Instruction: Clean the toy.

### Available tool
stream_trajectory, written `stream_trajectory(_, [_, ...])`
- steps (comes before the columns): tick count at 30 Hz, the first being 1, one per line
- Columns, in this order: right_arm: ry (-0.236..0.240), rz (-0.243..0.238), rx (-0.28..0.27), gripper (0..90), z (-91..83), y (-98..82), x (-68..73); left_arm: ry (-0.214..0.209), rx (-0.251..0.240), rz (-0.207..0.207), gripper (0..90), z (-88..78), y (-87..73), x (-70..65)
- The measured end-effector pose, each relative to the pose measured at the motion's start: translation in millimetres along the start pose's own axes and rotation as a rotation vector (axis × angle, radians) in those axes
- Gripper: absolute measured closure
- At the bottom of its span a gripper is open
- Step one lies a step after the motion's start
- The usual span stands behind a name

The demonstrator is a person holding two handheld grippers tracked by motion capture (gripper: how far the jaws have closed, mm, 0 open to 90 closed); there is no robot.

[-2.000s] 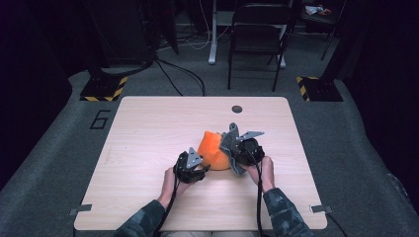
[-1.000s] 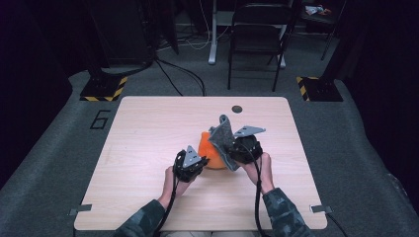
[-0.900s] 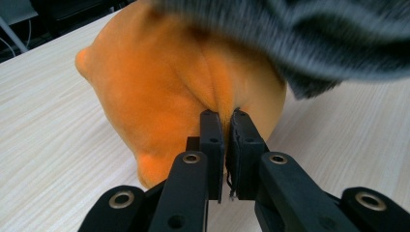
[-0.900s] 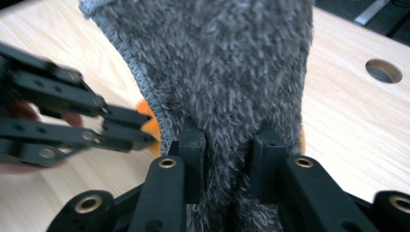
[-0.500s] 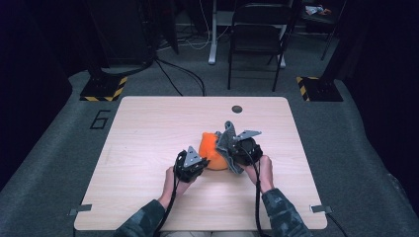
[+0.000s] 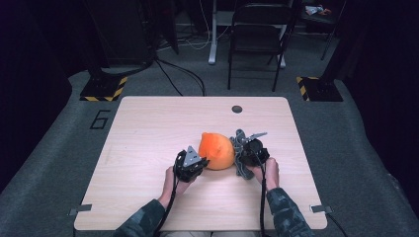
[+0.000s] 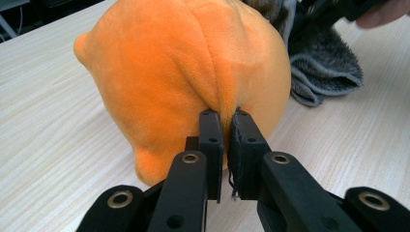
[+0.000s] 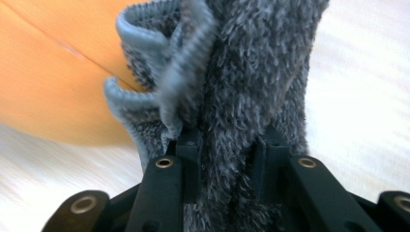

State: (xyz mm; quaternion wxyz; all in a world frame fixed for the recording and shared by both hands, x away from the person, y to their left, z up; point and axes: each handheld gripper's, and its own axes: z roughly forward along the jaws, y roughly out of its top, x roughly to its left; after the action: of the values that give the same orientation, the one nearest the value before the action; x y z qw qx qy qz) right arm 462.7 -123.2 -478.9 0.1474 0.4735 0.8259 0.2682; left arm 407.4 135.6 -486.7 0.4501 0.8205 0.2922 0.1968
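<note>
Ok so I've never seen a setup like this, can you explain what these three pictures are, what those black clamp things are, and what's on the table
A person sits at a wooden table and holds a hand-operated clamp, called a gripper, in each hand. There is no robot arm here.

The high view comes from a fixed camera above, looking down at the table. The other two come from small cameras riding on each gripper, looking along its two black jaws.

In the high view, the left gripper is at the left and the right gripper at the right. Between them lies an orange plush toy, with a grey fuzzy cloth beside it.

The left gripper view shows the jaws shut, pinching a fold of the toy. The right gripper view shows the jaws clamped on a bunch of the cloth.
</note>
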Motion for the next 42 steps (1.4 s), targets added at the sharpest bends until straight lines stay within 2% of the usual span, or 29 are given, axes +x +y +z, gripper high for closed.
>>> stream_trajectory(2, [-0.002,0.006,0.036,69.3,4.5,-2.9,-3.1,-0.003,-0.002,0.0,84.5,0.0,-0.1,0.4])
stream_trajectory(6, [-0.005,0.009,0.02,70.6,-0.7,-1.0,-5.6,-0.001,-0.003,-0.003,84.5,-0.3,-1.2,1.4])
stream_trajectory(8, [0.002,0.022,-0.024,71.0,-9.7,2.6,-6.2,-0.004,-0.003,-0.005,84.5,-0.3,-1.4,2.0])
stream_trajectory(10, [-0.003,0.019,-0.067,71.4,-19.4,6.0,-5.0,-0.004,-0.003,-0.006,84.5,-0.2,-1.3,2.1])
stream_trajectory(13, [0.015,0.01,-0.135,71.5,-37.4,12.9,0.2,-0.003,-0.005,0.0,84.5,0.3,-1.4,1.4])
stream_trajectory(15, [0.045,0.011,-0.186,71.5,-48.3,18.4,7.2,-0.007,-0.003,0.0,84.5,0.1,-1.5,1.4])
stream_trajectory(19, [0.104,-0.039,-0.245,71.5,-59.7,25.0,23.9,-0.006,0.0,0.002,84.5,-0.1,-1.3,1.3])
stream_trajectory(21, [0.119,-0.08,-0.251,71.4,-61.9,27.8,37.6,-0.007,-0.001,0.006,84.4,0.0,-1.2,0.7])
stream_trajectory(24, [0.142,-0.11,-0.253,71.2,-60.6,30.0,50.3,-0.009,0.0,0.004,84.4,-0.2,-1.5,0.8])
stream_trajectory(27, [0.119,-0.141,-0.214,70.7,-50.4,29.3,59.0,-0.013,0.004,0.006,84.4,-0.2,-2.1,0.7])
stream_trajectory(32, [0.08,-0.155,-0.191,70.5,-43.7,26.7,55.0,-0.014,0.003,0.011,84.4,0.7,-1.9,-0.4])
stream_trajectory(33, [0.071,-0.143,-0.186,70.5,-43.5,26.2,54.2,-0.011,0.002,0.009,84.4,0.8,-2.3,0.1])
stream_trajectory(37, [0.069,-0.117,-0.172,70.0,-37.1,23.9,44.1,-0.015,0.006,0.008,84.3,0.8,-2.7,0.0])
stream_trajectory(42, [0.064,-0.107,-0.151,69.6,-34.9,21.4,37.2,-0.016,0.005,0.012,84.4,1.5,-2.2,0.0])
